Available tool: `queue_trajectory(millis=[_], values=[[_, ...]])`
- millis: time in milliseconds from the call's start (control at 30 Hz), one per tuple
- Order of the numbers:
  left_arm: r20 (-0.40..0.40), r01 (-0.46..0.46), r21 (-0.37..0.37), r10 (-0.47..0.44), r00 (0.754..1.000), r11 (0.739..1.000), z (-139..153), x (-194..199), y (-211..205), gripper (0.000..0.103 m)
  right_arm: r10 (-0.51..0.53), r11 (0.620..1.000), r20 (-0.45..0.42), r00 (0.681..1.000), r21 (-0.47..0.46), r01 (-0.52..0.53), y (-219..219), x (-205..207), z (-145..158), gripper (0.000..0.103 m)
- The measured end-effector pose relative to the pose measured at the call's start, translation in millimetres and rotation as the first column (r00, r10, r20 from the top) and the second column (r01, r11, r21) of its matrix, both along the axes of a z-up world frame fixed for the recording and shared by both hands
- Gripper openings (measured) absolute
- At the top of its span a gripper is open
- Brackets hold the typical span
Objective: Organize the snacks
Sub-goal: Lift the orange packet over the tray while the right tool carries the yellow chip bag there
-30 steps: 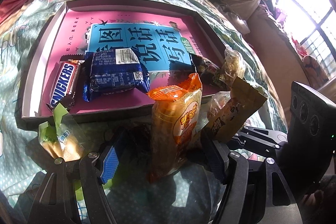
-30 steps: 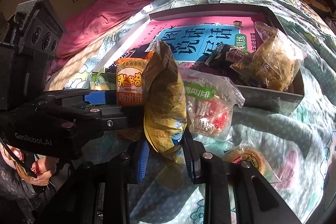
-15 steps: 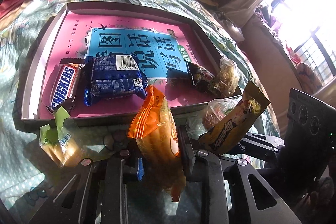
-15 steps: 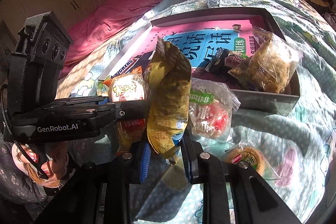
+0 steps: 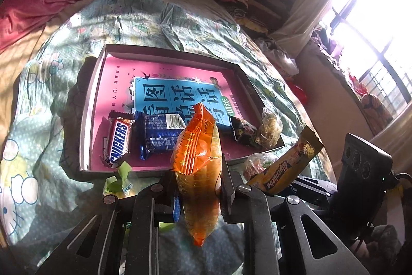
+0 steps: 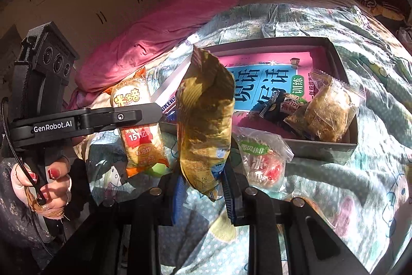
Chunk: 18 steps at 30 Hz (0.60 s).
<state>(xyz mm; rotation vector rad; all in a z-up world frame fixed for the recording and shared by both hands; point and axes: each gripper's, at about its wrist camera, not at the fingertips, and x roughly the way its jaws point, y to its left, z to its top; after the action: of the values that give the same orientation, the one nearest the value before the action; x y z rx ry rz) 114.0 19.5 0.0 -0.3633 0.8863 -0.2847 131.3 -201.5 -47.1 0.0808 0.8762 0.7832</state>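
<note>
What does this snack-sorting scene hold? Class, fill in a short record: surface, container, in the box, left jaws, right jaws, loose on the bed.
surface: bed cover
container: shallow box, pink book inside
in the box: Snickers bar, blue pack, dark pack, clear brown pack
left jaws: shut on orange pack
right jaws: shut on yellow pack
loose on the bed: red candy bag, green pack
</note>
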Motion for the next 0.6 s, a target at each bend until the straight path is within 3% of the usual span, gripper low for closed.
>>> queue_trajectory(millis=[600], values=[[0.096,-0.196,-0.029,0.198,0.975,0.98,27.2,10.3,59.8,0.023,-0.047,0.997,0.087,0.995,0.058,0.042,-5.5,5.7,23.2,0.027]])
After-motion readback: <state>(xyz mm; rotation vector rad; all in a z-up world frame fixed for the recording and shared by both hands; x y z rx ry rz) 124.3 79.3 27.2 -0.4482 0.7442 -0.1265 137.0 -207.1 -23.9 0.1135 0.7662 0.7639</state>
